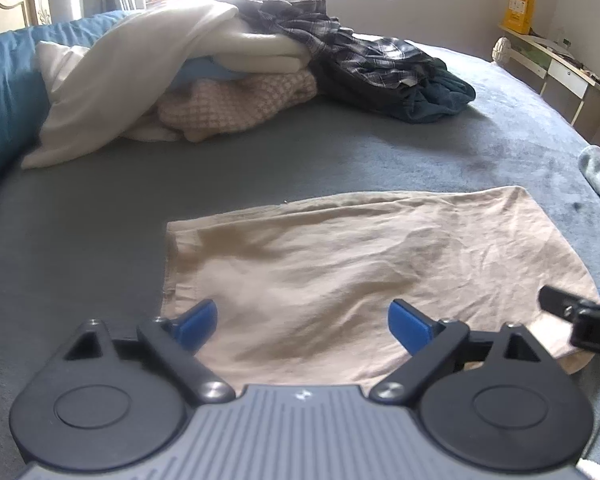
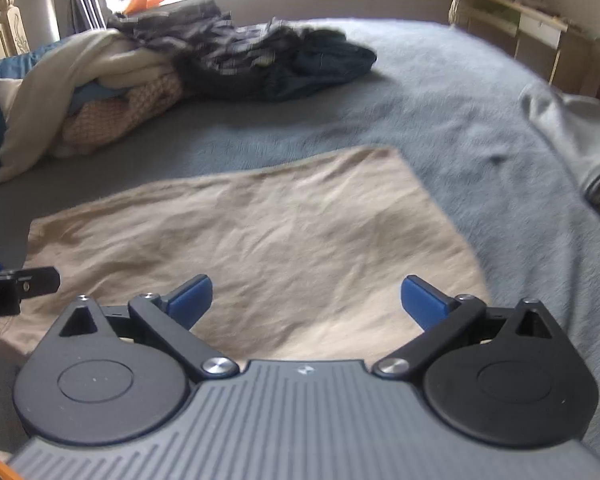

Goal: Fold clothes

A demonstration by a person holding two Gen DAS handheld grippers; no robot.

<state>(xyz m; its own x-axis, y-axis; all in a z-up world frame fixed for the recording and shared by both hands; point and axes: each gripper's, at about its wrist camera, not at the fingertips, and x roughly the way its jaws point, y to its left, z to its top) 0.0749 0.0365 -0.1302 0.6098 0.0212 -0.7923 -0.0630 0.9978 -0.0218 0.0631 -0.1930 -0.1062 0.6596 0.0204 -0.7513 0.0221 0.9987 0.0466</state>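
Left hand-held gripper: I see it spread wide, empty.
Right hand-held gripper: wide too, holding nothing.
Beige garment: folded flat at the bed's near edge.
Unfolded clothes pile: far side.

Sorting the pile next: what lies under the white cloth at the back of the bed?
Under the white cloth show a light blue piece and a pink checked garment. Anything deeper in the pile is covered.

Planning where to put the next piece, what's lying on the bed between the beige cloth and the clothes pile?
Nothing: in the left wrist view only bare blue-grey blanket separates the beige cloth from the clothes pile.
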